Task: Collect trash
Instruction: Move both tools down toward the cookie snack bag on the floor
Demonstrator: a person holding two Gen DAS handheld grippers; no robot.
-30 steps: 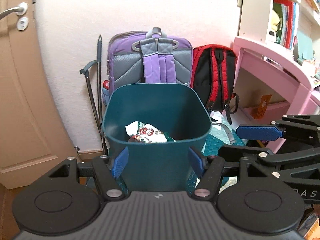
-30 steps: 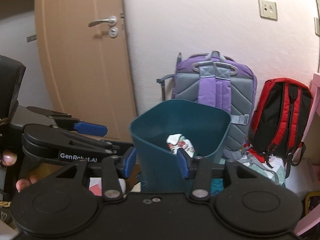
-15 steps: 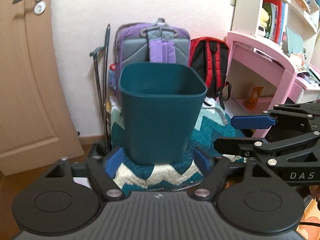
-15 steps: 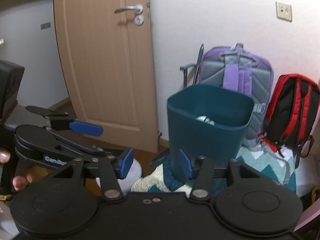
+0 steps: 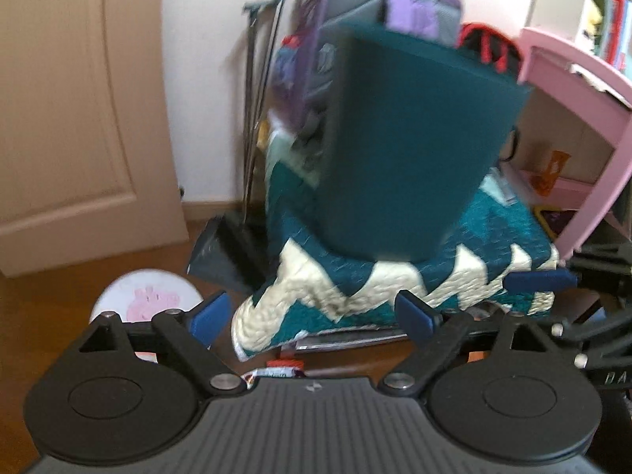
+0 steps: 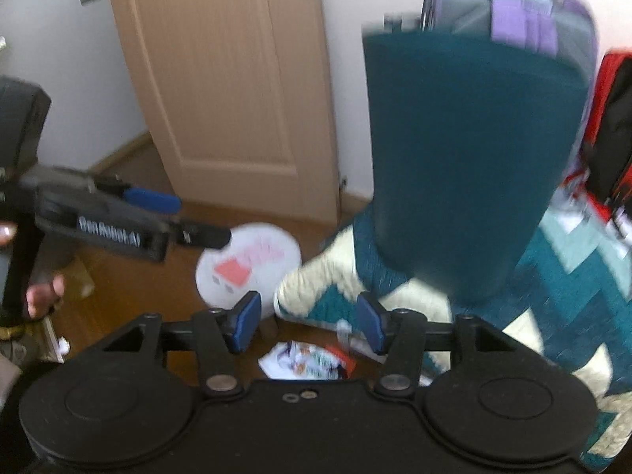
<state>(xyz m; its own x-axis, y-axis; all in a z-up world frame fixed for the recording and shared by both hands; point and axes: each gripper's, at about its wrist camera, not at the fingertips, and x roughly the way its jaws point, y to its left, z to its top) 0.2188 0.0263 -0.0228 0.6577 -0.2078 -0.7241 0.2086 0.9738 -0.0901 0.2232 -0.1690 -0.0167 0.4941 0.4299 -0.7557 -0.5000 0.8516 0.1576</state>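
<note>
A dark teal trash bin point(image 5: 410, 142) stands on a teal and cream zigzag blanket point(image 5: 355, 288); it also shows in the right wrist view point(image 6: 470, 158). Its inside is hidden. My left gripper point(image 5: 312, 312) is open and empty, low in front of the blanket. My right gripper point(image 6: 308, 320) is open and empty above a crumpled printed wrapper point(image 6: 308, 361) on the wooden floor. A strip of the wrapper point(image 5: 276, 369) peeks out under the left gripper. Both views are blurred.
A round white Peppa Pig disc point(image 5: 146, 296) lies on the floor at the left. A wooden door point(image 6: 225, 79), a purple backpack point(image 5: 395, 4), a red backpack point(image 6: 612, 118) and a pink desk point(image 5: 576, 91) surround the bin. A dustpan point(image 5: 225, 252) leans by the wall.
Both grippers have dropped and tilted down toward the floor. The bin now sits higher in view, and the wrapper and white disc on the floor have come into sight.
</note>
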